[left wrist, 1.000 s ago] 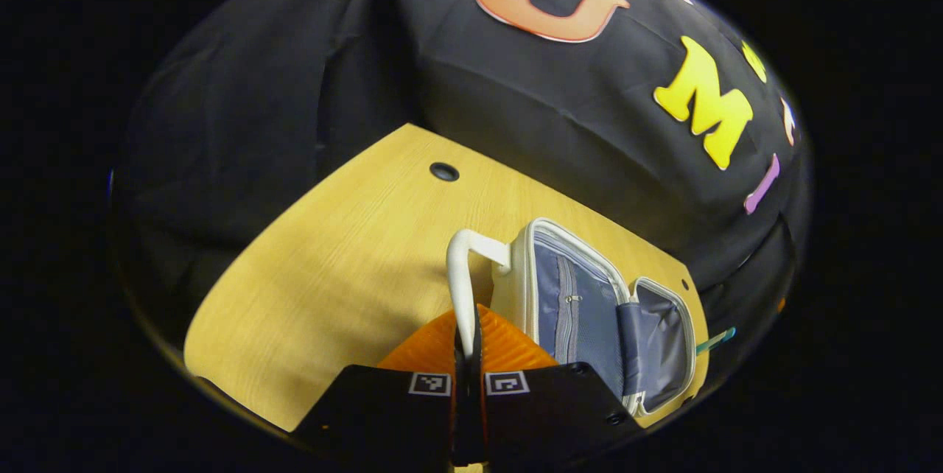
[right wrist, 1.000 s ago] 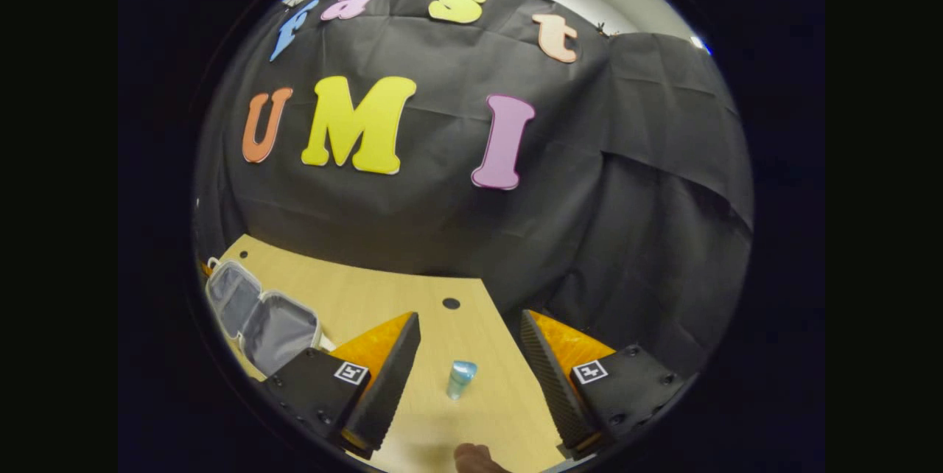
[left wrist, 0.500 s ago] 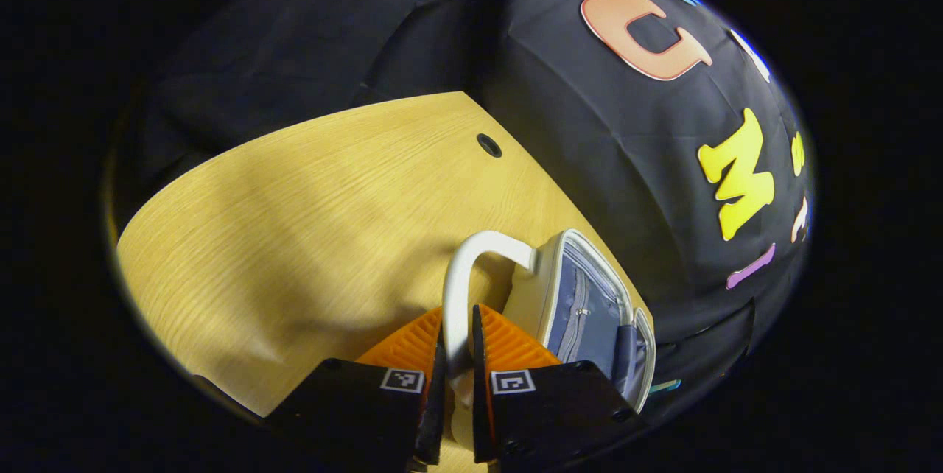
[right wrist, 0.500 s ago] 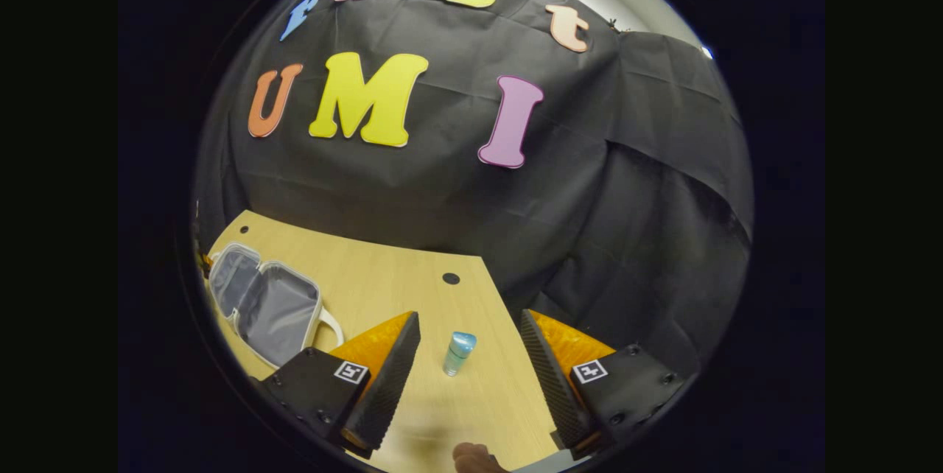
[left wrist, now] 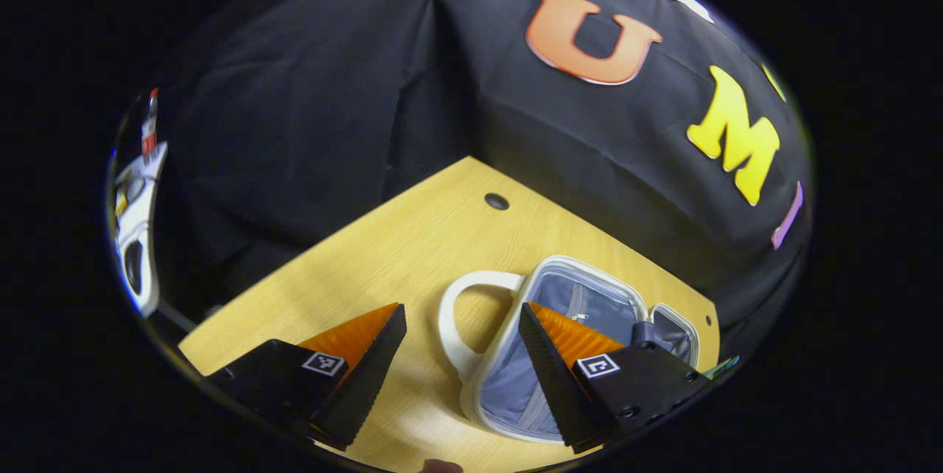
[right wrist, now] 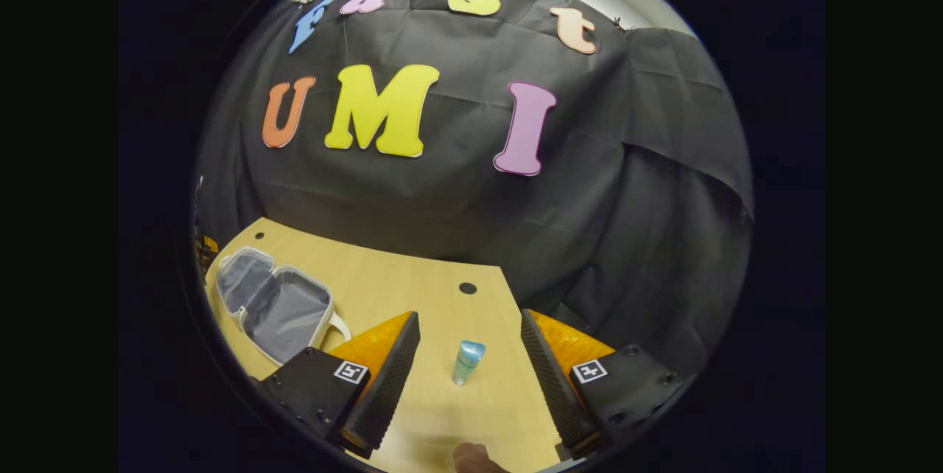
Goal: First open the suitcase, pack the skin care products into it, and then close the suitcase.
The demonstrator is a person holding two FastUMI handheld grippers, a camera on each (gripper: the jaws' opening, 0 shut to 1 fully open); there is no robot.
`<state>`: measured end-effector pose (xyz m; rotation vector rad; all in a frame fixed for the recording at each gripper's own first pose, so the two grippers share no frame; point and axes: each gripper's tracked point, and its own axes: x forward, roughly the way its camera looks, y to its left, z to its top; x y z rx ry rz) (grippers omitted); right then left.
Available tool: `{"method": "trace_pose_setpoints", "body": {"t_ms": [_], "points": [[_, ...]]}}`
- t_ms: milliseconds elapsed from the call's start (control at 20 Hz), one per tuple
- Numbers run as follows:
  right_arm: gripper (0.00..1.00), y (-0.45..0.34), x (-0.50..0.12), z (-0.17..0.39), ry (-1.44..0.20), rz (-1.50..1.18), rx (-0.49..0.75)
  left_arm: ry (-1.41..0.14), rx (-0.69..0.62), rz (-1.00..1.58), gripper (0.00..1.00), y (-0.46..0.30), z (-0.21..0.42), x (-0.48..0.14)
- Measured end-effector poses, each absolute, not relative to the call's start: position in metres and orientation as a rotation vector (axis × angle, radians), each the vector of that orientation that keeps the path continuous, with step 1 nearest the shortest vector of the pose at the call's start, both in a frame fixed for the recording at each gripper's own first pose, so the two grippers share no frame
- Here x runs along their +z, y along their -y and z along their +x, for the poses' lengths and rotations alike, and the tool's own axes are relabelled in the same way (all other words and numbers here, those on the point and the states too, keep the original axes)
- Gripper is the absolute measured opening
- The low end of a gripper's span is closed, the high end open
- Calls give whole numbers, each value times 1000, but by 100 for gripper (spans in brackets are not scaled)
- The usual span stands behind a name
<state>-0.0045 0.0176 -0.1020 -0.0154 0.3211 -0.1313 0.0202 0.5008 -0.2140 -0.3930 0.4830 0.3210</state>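
A small white suitcase [left wrist: 560, 289] lies open on the wooden table [left wrist: 368, 267], its grey-blue lining facing up. Its white loop handle [left wrist: 457, 311] rests on the table between the fingers of my left gripper [left wrist: 460, 326], which is open and holds nothing. In the right gripper view the same suitcase [right wrist: 269, 303] lies open at the far left. A light blue skin care tube [right wrist: 467, 361] stands upright on the table between the fingers of my right gripper [right wrist: 470, 337], which is open and apart from it.
Black cloth walls close off the table's back and sides. A round cable hole [right wrist: 468, 287] sits in the tabletop behind the tube. A teal item [left wrist: 718, 366] shows just past the suitcase's far end. A fingertip [right wrist: 471, 454] shows at the bottom edge.
My left gripper has let go of the suitcase handle and opened wide; the suitcase now lies flat on the table. The right gripper stays open, with the tube still between its fingers.
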Motion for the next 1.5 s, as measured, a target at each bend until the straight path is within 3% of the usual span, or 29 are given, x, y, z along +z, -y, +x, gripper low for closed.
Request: {"method": "trace_pose_setpoints", "body": {"t_ms": [300, 550, 1000, 1500], "points": [[82, 38, -113, 3, -263, -66, -27, -313, 254, -203, 98, -352, 15, -107], [82, 88, -133, 12, -276, -27, 27, -296, 121, -217, 98, -203, 20, -92], [82, 140, -176, 6, -331, -26, 58, -420, -149, -118, 98, 11, 23, -164], [81, 150, -220, 5, -451, -68, 56, -566, -201, -123, 99, 94, 64, -283]]}}
